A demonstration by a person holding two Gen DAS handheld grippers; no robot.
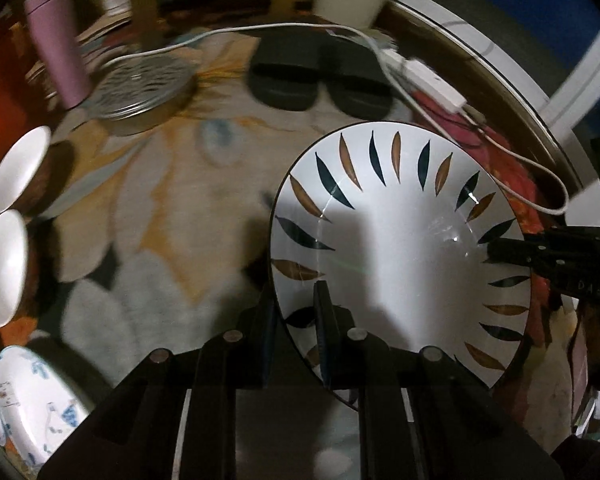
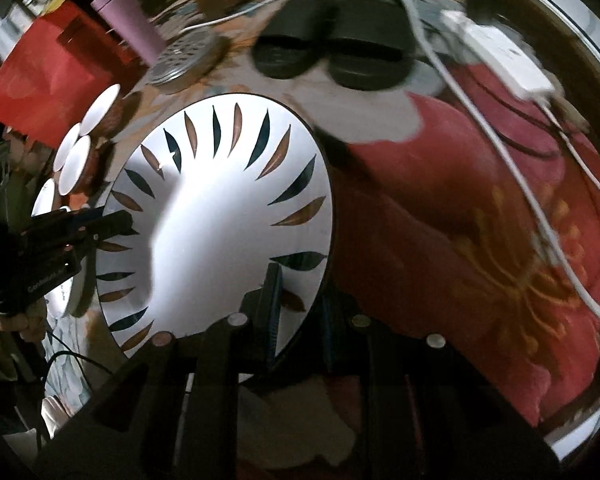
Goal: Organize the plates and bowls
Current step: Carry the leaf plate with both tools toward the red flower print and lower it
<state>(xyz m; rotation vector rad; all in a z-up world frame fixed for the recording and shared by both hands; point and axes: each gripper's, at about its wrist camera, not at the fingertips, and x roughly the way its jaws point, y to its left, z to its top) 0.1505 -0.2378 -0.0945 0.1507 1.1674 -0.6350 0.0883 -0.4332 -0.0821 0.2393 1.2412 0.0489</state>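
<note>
The round counter point(image 1: 172, 200) wears a glossy floral cover, pale and grey at nine o'clock, red point(image 2: 480, 220) toward three. At twelve o'clock a pair of black slippers point(image 1: 320, 80) shows, with a white cable point(image 1: 220, 36) and white power strip point(image 1: 432, 80) toward one. A pink flask point(image 1: 56, 40) and a round metal strainer point(image 1: 140, 88) sit near eleven. Light is dim, with glare on the counter's surface.

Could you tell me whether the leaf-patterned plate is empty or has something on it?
Empty: the leaf-patterned plate shows a bare white centre in both wrist views, with only shadows and the left tool and right tool clamping its rim.
</note>
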